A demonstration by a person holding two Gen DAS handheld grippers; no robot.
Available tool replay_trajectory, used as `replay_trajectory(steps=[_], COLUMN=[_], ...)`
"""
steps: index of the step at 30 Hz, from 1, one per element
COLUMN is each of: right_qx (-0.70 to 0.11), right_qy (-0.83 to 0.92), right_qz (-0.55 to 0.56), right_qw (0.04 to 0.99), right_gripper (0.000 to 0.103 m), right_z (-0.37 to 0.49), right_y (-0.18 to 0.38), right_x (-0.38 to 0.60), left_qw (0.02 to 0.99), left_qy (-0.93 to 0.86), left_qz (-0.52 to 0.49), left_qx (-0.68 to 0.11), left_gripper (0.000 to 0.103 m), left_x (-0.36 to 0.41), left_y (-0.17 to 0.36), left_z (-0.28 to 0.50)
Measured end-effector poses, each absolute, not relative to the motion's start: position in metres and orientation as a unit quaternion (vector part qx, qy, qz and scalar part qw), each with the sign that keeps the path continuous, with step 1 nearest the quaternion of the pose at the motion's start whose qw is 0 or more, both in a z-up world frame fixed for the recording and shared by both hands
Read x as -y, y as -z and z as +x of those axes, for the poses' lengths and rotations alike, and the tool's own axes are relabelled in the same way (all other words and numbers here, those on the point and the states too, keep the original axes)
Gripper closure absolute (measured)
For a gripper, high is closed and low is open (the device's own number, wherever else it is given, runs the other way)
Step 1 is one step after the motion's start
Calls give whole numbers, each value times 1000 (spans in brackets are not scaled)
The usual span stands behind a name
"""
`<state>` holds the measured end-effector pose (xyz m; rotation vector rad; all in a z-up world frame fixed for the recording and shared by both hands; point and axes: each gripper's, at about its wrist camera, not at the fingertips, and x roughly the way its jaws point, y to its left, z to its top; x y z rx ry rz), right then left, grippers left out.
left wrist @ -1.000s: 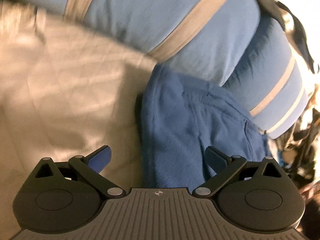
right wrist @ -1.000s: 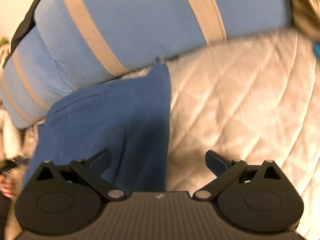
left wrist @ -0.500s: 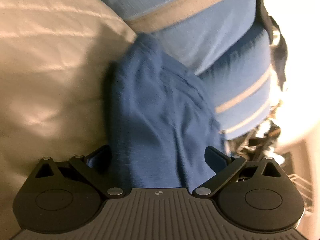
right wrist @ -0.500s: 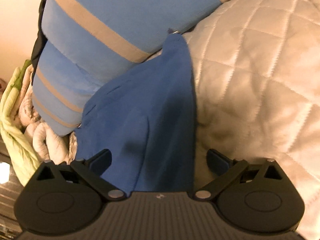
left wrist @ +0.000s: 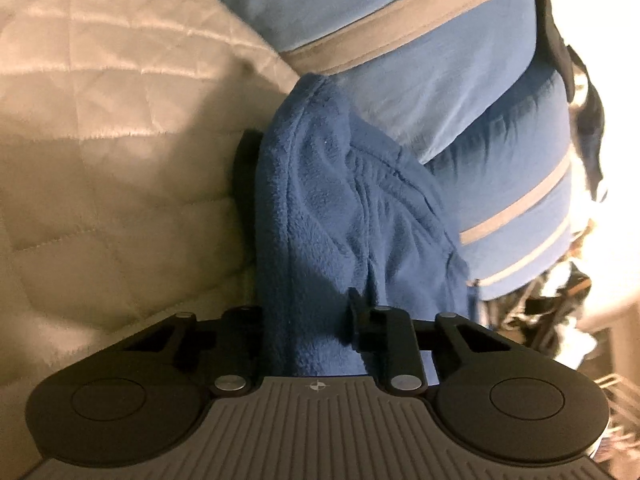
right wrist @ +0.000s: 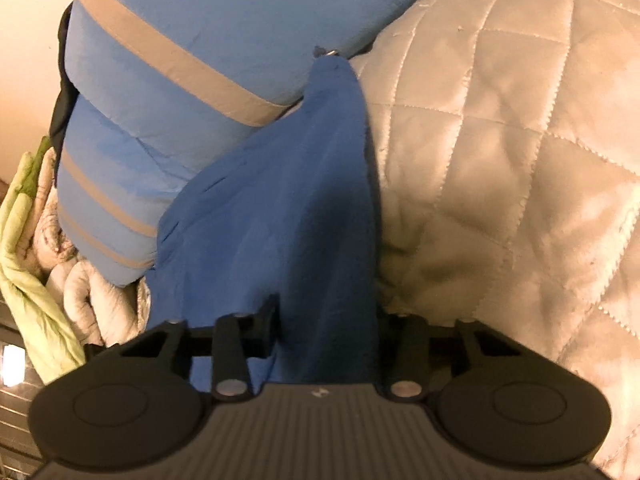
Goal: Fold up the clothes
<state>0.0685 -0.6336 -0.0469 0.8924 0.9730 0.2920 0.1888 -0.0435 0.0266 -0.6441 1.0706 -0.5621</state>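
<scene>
We find no readable text, label, brand or number in either wrist view; the only mark is a small pale emblem, too small to read, at the far edge of each gripper's ribbed grey body.

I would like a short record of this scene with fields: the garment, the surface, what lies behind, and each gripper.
garment: blue fleece garment, bunched, lying on the quilt
surface: beige quilted cover
behind: light blue pillows with tan stripes
left gripper: jaws closing, fleece between the fingers
right gripper: jaws closing, fleece between the fingers
</scene>
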Motion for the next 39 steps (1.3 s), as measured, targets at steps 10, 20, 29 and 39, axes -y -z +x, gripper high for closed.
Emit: replay_trajectory(steps=[10, 20, 29, 39], right_qx=[-440, -421, -400, -365], right_qy=[-61, -13, 14, 40], right_qz=[309, 185, 117, 73], right_qw=[841, 888, 909, 927], right_gripper=[79, 81, 81, 81], right_z=[57, 39, 25, 16], right_y=[6, -49, -95, -165], right_x=[599, 563, 543, 523], left_qw=[833, 871, 907, 936], left_qy=[218, 176, 135, 87], left_qz=[-206, -110, 3, 86], left_qx=[-466, -445, -398, -330], left_gripper=[79, 80, 80, 80], left_x=[63, 96, 126, 152], left_y=[-77, -121, -172, -239], left_z=[163, 143, 120, 98])
